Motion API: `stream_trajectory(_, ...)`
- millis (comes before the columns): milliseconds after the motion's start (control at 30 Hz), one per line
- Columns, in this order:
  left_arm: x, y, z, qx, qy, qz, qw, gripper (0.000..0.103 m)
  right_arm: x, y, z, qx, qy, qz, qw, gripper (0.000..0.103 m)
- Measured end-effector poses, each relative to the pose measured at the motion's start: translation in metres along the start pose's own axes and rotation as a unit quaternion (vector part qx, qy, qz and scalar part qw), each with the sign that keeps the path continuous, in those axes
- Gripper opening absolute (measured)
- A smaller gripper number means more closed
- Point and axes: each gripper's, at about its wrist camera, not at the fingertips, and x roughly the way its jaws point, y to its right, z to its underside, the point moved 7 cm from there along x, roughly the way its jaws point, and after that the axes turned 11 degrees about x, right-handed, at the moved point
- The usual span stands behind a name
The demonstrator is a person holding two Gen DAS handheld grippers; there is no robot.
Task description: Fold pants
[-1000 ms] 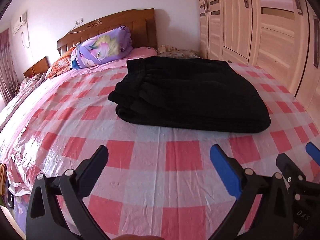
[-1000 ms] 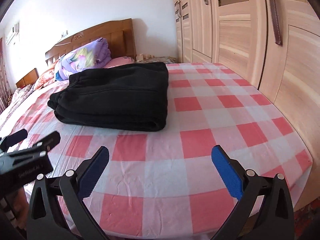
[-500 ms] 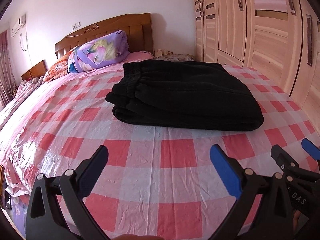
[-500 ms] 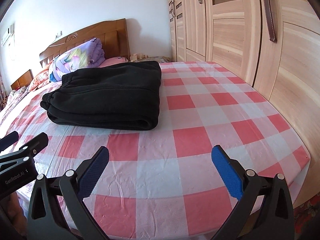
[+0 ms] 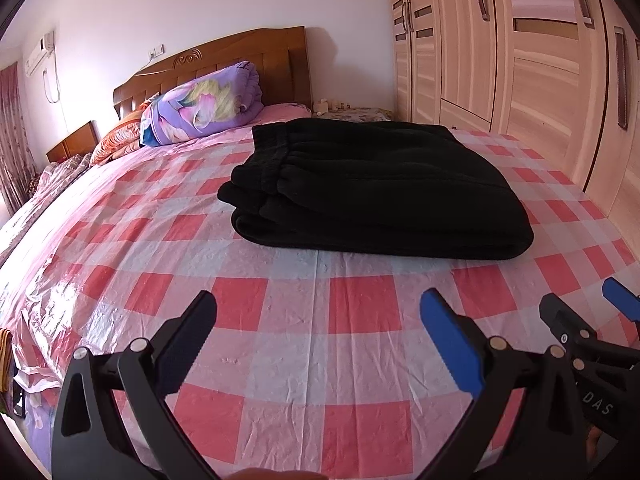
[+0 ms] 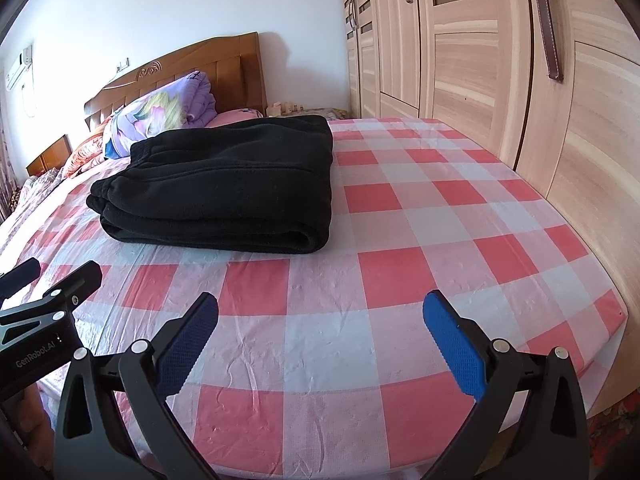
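The bed's red-and-white checked plastic sheet (image 5: 360, 312) runs out of frame at the left; its right edge sits near the pale wooden wardrobe (image 6: 500, 80). Thick black folded pants (image 5: 372, 184) lie mid-bed in 1 neat stack, with bare sheet all around them. The purple floral rolled quilt (image 5: 204, 104) hides part of the headboard. The left gripper (image 5: 318, 334) and right gripper (image 6: 320, 336) hover near the foot edge, jaws spread wide, holding nothing.

One folded black pants (image 5: 376, 184), two open tongs (image 5: 318, 336) (image 6: 320, 340), one purple pillow (image 5: 204, 106), one wooden headboard (image 5: 224, 60)
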Motion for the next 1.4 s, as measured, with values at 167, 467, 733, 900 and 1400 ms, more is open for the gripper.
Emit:
stream_trajectory(167, 0.001, -0.001, 0.001, -0.001, -0.002, 0.002, 1.0000, 0.102, 0.001, 0.000, 0.000, -0.001, 0.000, 0.000, 1.000, 0.099)
stream_trajectory(467, 0.002, -0.002, 0.004, -0.001, -0.005, 0.003, 1.0000, 0.102, 0.002, -0.002, 0.003, -0.001, -0.002, -0.002, 1.000, 0.099)
stream_trajectory(733, 0.003, -0.002, 0.008, 0.001, -0.009, 0.004, 1.0000, 0.102, 0.003, -0.002, 0.006, 0.001, -0.005, -0.003, 1.000, 0.099)
stream_trajectory(900, 0.004, -0.003, 0.010, 0.001, -0.009, 0.005, 1.0000, 0.102, 0.004, -0.001, 0.007, 0.003, -0.007, -0.004, 1.000, 0.099)
stream_trajectory(1400, 0.004, -0.003, 0.011, 0.002, -0.010, 0.004, 0.9999, 0.102, 0.004, -0.001, 0.010, 0.006, -0.007, -0.005, 1.000, 0.099)
